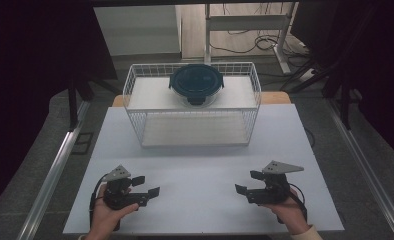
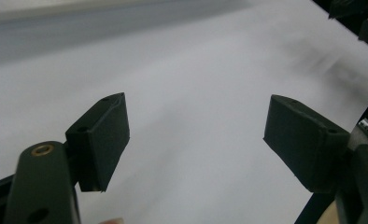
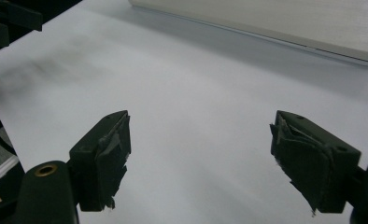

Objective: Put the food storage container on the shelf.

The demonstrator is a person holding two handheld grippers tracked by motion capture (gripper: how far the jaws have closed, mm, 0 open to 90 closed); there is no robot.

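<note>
Two hand-held grippers are seen low in the high view, resting over the near part of a white table (image 1: 200, 150): the left gripper (image 1: 145, 186) at lower left, held by a hand (image 1: 105, 212), and the right gripper (image 1: 248, 182) at lower right, held by the other hand (image 1: 285, 210). Both are turned inward toward the middle of the frame, well apart from each other, and a grey three-cornered plate is carried on top of each. The jaws of the left gripper (image 2: 196, 140) are spread wide in the left gripper view, with nothing but bare white tabletop between the pads (image 2: 105, 140). The jaws of the right gripper (image 3: 198, 158) are likewise spread wide in the right gripper view, nothing is held, and the pads (image 3: 112, 154) are seen to be frayed and torn at their edges. In the upper middle of the high view a white wire basket (image 1: 135, 97) is set on the far part of the table. A round container with a dark blue clip lid (image 1: 196, 82) is placed in the far half of the basket, near its back wall, upright and well apart from both grippers.
</note>
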